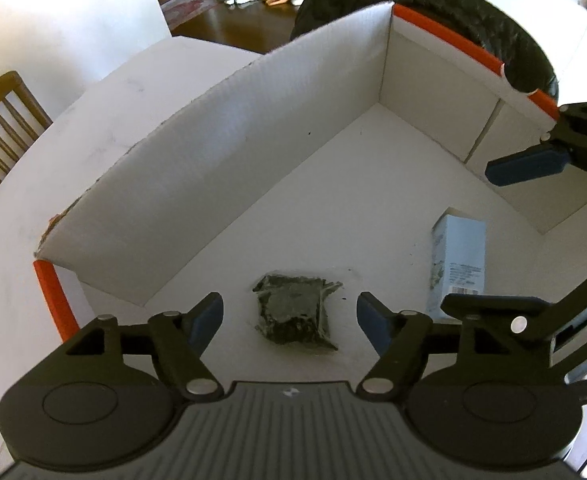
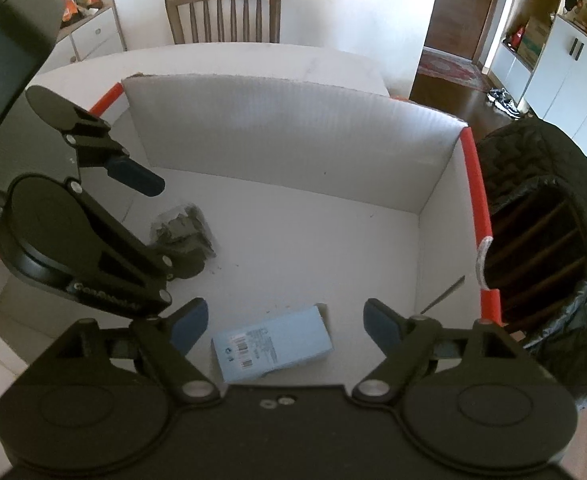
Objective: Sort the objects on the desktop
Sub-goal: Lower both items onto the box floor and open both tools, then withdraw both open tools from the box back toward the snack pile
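A white cardboard box (image 1: 221, 168) with orange-edged flaps stands on the table. Inside it lie a clear bag of dark dried bits (image 1: 293, 312) and a light blue carton (image 1: 459, 256). My left gripper (image 1: 289, 320) is open and empty, hovering just above the bag with the bag between its fingers. My right gripper (image 2: 285, 324) is open and empty above the light blue carton (image 2: 271, 344). In the right wrist view the box (image 2: 293, 136) fills the frame, the bag (image 2: 183, 228) lies at the left and the left gripper's blue fingertip (image 2: 135, 174) hangs over it.
A black quilted bin (image 2: 549, 240) with a liner stands against the box's right side. A wooden chair (image 2: 223, 14) stands at the table's far edge. The white table (image 1: 93, 120) surrounds the box. A white cabinet (image 2: 93, 36) stands at far left.
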A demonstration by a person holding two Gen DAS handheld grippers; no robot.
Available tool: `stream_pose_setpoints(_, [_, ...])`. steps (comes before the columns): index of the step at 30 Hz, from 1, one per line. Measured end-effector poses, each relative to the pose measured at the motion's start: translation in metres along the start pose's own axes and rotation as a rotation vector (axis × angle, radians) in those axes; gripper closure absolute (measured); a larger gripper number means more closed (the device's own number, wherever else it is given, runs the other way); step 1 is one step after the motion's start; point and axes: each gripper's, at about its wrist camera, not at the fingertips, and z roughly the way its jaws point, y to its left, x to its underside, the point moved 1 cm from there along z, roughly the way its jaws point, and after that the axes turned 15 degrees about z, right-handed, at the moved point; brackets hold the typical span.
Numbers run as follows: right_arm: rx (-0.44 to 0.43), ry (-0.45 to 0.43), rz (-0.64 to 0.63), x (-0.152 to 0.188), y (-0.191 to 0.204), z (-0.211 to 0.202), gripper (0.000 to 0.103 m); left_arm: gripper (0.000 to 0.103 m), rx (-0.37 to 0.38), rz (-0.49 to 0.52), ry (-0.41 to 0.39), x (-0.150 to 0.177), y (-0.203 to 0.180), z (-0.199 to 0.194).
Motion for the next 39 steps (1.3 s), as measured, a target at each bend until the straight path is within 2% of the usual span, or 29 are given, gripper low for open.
stream_pose_setpoints(7, [-0.035,-0.051,0.001,-0.002,0.002,-0.023,0.017,0.026,-0.015,-0.025,-0.052,-0.002,-0.001,-0.014])
stream_pose_setpoints(10, [-0.053,-0.071,0.011,-0.002,0.0,-0.035,0.016,0.019,-0.023,-0.049,-0.085,-0.001,0.002,-0.022])
stream_pose_setpoints(15, [-0.071,-0.107,0.002,0.001,-0.001,-0.051,0.015,0.019,-0.011,-0.116,-0.144,-0.001,0.006,-0.033])
stream_pose_setpoints(24, [-0.104,-0.141,-0.001,0.004,0.0,-0.068,0.014,0.012,-0.028,-0.141,-0.208,0.007,0.002,-0.059])
stream_pose_setpoints(27, [-0.112,-0.152,0.012,0.006,0.001,-0.072,0.012,0.008,-0.049,-0.154,-0.228,0.012,0.002,-0.066])
stream_pose_setpoints(29, [-0.114,-0.16,0.019,0.007,0.001,-0.076,0.012,0.0,-0.065,-0.156,-0.248,0.018,0.003,-0.072])
stream_pose_setpoints(39, [-0.157,-0.223,0.061,0.021,0.007,-0.097,0.008,0.0,-0.113,-0.209,-0.326,0.046,0.006,-0.101])
